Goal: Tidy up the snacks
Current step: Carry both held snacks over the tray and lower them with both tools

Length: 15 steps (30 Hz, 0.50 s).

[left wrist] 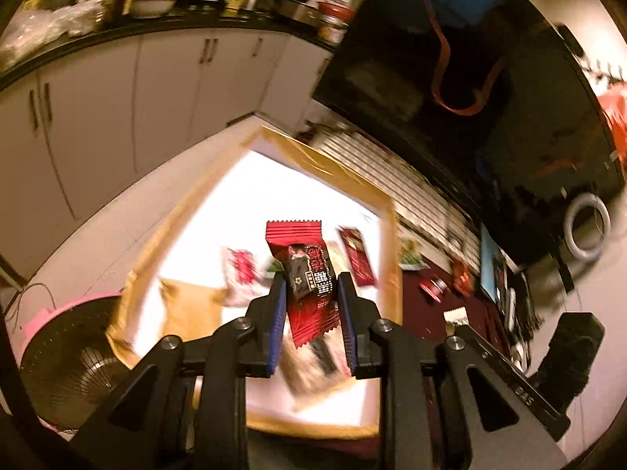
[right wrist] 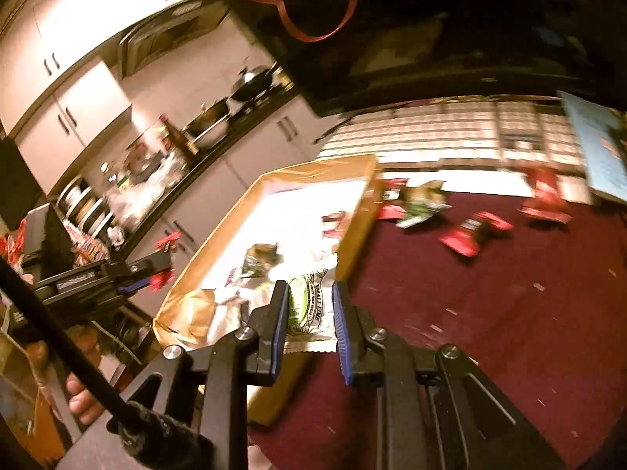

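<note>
Cardboard box point(left wrist: 392, 235), white-lined and taped at the rim, sat straight ahead of and below the left gripper point(left wrist: 309, 286), plainly the collecting place for the snacks. Left gripper was clamped on a red-and-black snack packet point(left wrist: 307, 274), held lengthwise between the blue pads so the crimped ends stuck out fore and aft — a grip that should let it fall flat once released over the box. Several packets already lay in the box beyond the fingers, blurred. Right gripper point(right wrist: 307, 309) held a green-and-white snack packet point(right wrist: 309, 305) between its pads, apparently pinched, the crimped edge toward the camera; it hung over the box's near right wall point(right wrist: 352, 235), likely queued for the same drop. Ahead and to the right of that gripper, on the dark red cloth point(right wrist: 509, 313), more red packets point(right wrist: 470, 233) lay loose outside the box — work remaining, by my reading. Motion blur throughout.
</note>
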Each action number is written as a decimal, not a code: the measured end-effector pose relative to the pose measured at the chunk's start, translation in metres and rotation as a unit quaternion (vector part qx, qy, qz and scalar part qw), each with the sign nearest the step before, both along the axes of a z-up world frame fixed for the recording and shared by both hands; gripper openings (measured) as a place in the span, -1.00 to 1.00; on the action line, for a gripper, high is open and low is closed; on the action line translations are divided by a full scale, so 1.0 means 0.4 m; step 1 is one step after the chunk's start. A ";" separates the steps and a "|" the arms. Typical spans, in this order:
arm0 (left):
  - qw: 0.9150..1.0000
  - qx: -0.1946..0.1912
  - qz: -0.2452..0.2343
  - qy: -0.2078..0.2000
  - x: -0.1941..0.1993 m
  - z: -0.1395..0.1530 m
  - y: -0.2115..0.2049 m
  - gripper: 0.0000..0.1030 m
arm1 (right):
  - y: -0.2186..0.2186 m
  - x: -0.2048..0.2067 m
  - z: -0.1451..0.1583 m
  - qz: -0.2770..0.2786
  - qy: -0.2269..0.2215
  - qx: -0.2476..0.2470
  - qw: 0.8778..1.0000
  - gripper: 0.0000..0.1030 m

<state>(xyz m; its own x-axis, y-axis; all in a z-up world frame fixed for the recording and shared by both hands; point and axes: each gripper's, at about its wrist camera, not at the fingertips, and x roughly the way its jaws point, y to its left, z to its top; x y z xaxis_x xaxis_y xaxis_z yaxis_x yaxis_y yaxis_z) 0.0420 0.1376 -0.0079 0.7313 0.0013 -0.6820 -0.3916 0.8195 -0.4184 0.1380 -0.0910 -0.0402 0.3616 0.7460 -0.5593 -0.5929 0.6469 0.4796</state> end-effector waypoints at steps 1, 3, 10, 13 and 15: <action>1.000 -0.002 0.004 -0.002 0.008 -0.004 0.023 -0.48 | 0.031 0.016 0.002 0.010 0.002 -0.005 1.000 -0.59; 1.000 -0.004 0.010 0.006 0.024 -0.016 0.054 -0.48 | 0.078 0.040 -0.001 0.019 0.005 -0.019 1.000 -0.59; 0.999 -0.009 0.003 0.034 0.121 -0.056 0.133 -0.48 | 0.241 0.152 -0.019 0.032 0.035 -0.086 0.995 -0.59; 0.998 -0.002 -0.006 0.055 0.163 -0.081 0.148 -0.48 | 0.305 0.200 -0.039 0.035 0.058 -0.120 0.990 -0.58; 0.996 0.007 -0.011 0.087 0.203 -0.109 0.155 -0.48 | 0.322 0.217 -0.046 0.035 0.076 -0.122 0.989 -0.58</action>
